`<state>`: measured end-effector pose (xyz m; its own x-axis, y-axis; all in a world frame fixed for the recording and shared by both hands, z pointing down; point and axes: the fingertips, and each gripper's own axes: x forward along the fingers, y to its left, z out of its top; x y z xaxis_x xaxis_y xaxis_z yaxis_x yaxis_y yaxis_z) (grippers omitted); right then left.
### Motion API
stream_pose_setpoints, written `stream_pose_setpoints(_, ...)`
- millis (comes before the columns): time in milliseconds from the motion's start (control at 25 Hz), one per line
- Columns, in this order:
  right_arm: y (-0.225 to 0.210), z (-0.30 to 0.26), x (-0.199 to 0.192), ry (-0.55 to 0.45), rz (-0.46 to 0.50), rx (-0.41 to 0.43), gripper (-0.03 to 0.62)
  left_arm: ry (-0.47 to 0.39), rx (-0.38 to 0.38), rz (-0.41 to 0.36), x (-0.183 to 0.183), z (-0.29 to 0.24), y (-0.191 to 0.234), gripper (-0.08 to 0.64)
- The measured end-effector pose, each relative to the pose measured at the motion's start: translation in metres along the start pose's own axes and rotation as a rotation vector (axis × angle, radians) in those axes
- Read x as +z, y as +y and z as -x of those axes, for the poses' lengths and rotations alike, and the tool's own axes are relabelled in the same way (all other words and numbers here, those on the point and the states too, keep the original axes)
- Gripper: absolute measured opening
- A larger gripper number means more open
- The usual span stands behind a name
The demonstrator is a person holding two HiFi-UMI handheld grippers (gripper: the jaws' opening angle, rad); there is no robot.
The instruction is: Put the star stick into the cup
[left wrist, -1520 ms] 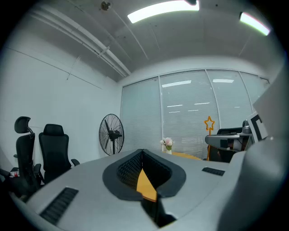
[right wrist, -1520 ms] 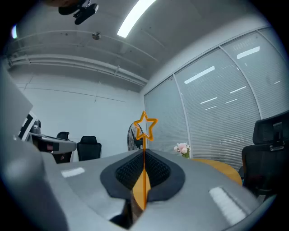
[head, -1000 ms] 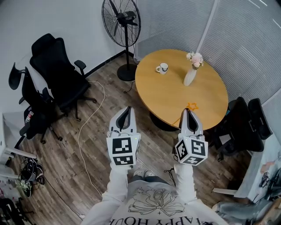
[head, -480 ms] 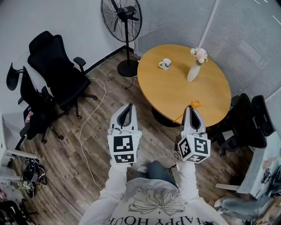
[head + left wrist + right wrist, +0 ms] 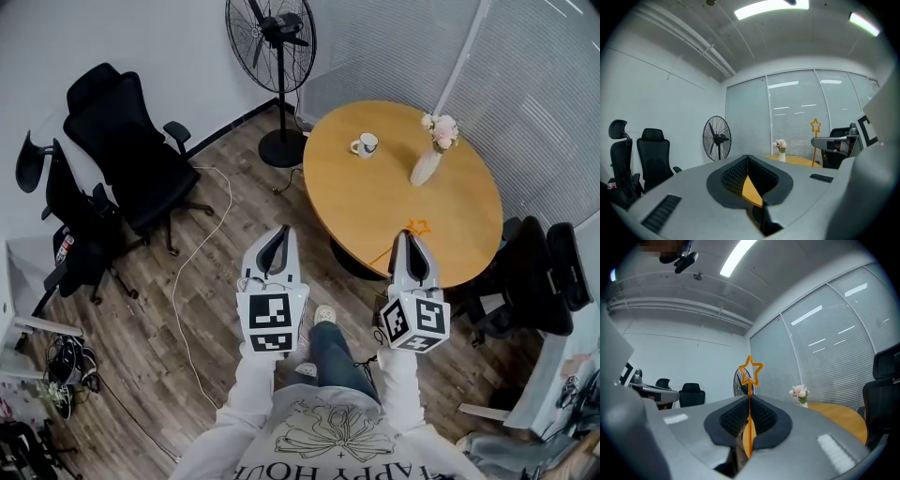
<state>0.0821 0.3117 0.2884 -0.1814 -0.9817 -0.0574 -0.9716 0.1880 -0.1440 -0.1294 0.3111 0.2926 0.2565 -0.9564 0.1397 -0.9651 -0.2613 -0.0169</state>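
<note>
The orange star stick [image 5: 417,226] stands up between the jaws of my right gripper [image 5: 405,242], which is shut on its thin stem. In the right gripper view the star [image 5: 751,369] rises above that gripper's tips [image 5: 749,397]. The white cup [image 5: 365,144] sits on the far side of the round wooden table [image 5: 375,211], well ahead of both grippers. My left gripper [image 5: 279,236] is held level beside the right one, over the floor, shut with nothing in it [image 5: 747,157]. From the left gripper view the star [image 5: 815,125] shows at the right.
A white vase of flowers [image 5: 429,161] stands on the table right of the cup. A floor fan [image 5: 275,42] stands beyond the table's left edge. Black office chairs [image 5: 127,150] fill the left side, more chairs [image 5: 534,281] the right. A white cable [image 5: 192,281] lies on the wood floor.
The person has stepped forward, a leg and shoe now showing below the grippers. The table has slid rightward in view. Both grippers keep their pose, the right still holding the stick.
</note>
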Motion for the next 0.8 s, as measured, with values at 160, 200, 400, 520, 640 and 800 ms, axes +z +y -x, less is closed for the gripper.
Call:
stream_pose_setpoints(160, -0.004, -0.032, -0.001, -0.003, -0.003, 0.017, 0.016, -0.001, 0.013, 0.001, 0.003, -0.028, 0.010, 0.006)
stream_pose_setpoints(200, -0.006, -0.042, -0.001, -0.005, -0.007, 0.023, 0.017, -0.004, 0.018, 0.001, 0.005, -0.036, 0.013, 0.006)
stream_pose_setpoints(400, -0.018, -0.096, 0.002, -0.017, -0.008, 0.051, 0.015, -0.010, 0.046, 0.004, 0.012, -0.084, 0.025, 0.007)
stream_pose_setpoints(520, -0.025, -0.133, 0.005, -0.020, -0.012, 0.065, 0.015, -0.004, 0.059, 0.006, 0.017, -0.115, 0.033, 0.006)
stream_pose_setpoints(640, -0.031, -0.171, 0.008, -0.022, -0.013, 0.085, 0.015, -0.003, 0.077, 0.012, 0.023, -0.149, 0.042, 0.006)
stream_pose_setpoints(800, -0.046, -0.220, 0.012, -0.027, -0.017, 0.103, 0.017, -0.007, 0.093, 0.019, 0.033, -0.195, 0.049, 0.006)
